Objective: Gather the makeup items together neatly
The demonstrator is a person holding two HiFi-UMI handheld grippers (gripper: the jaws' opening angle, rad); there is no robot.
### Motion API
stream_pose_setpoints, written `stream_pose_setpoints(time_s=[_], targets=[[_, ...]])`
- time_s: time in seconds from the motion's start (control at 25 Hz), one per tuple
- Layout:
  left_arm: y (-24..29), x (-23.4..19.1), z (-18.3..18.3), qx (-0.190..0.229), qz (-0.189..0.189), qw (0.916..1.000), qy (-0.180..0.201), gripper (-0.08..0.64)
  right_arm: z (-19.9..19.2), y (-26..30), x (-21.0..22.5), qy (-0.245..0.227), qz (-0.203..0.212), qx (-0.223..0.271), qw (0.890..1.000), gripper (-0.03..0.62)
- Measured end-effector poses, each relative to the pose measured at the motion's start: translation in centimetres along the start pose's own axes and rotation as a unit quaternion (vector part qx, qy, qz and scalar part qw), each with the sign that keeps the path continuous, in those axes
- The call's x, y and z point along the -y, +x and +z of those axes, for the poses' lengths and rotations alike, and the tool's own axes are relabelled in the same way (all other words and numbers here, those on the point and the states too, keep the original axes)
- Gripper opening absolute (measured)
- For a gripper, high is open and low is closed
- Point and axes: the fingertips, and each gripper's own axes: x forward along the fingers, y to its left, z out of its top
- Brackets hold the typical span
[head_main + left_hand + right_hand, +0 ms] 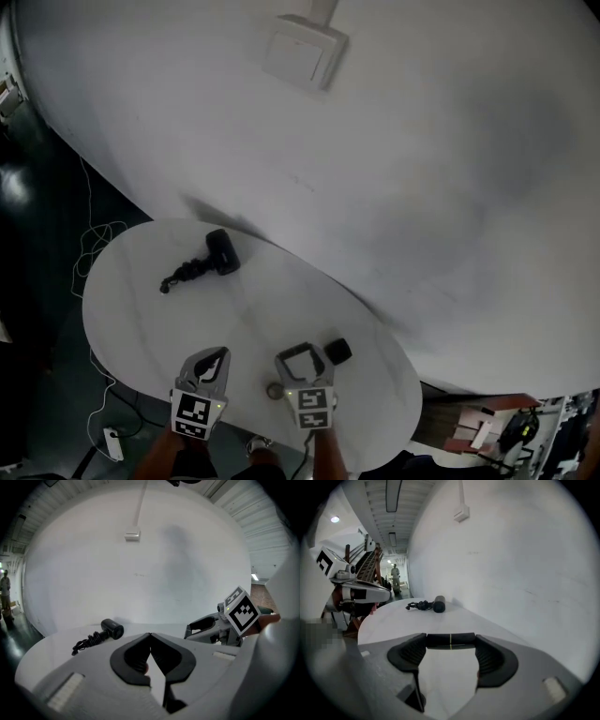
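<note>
The white wall (422,187) fills the upper and right part of the head view, so you have no room on that side. A single white box (305,52) is fixed on it at the top. The round white tabletop (141,319) sits in the lower middle, and its upper-right edge runs along the wall. Its left and lower edges are free and drop to the dark floor (37,281). On the floor a white cable (94,246) trails down to a power strip (112,442) at the lower left.

Most of the tabletop is bare, and the widest open stretch lies in the middle and to the left.

One black corded appliance (222,251) lies near the upper-left edge with its cord bunched to its left, well apart from your two grippers.

Your left gripper (150,634) is at the lower edge with its jaws together at the tips, and I see nothing gripped between them.

Your right gripper (302,354), just beside it, has its jaws wide and clamps one black tube (440,641) end to end across the tips.

One small black case (337,351) sits just to the right of that gripper. One small round item (275,390) lies between the two grippers.
</note>
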Motion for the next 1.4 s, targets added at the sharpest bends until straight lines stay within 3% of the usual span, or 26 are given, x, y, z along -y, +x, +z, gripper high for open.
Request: stream_pose_setpoints(time_s=[0.36, 0.68, 0.96, 1.4], targets=[[0.3, 4.5, 0.7, -0.003, -0.073, 0.9967, 0.036, 0.011, -3.3, -6.4, 2.8, 0.085, -0.092, 0.009, 0.992, 0.330], [0.6, 8.1, -0.5, -0.019, -0.130, 0.9894, 0.062, 0.011, -7.5, -10.6, 4.3, 0.164, -0.188, 0.006, 0.968, 0.330], [1.1, 10.1, -1.7, -0.031, -0.170, 0.9814, 0.083, 0.011, -10.6, -12.0, 3.8, 0.208, -0.225, -0.001, 0.952, 0.330], [1.7, 11.5, -4.3, -0.052, -0.215, 0.9693, 0.108, 0.011, -15.4, -11.4, 1.4, 0.261, -0.247, -0.029, 0.933, 0.330]])
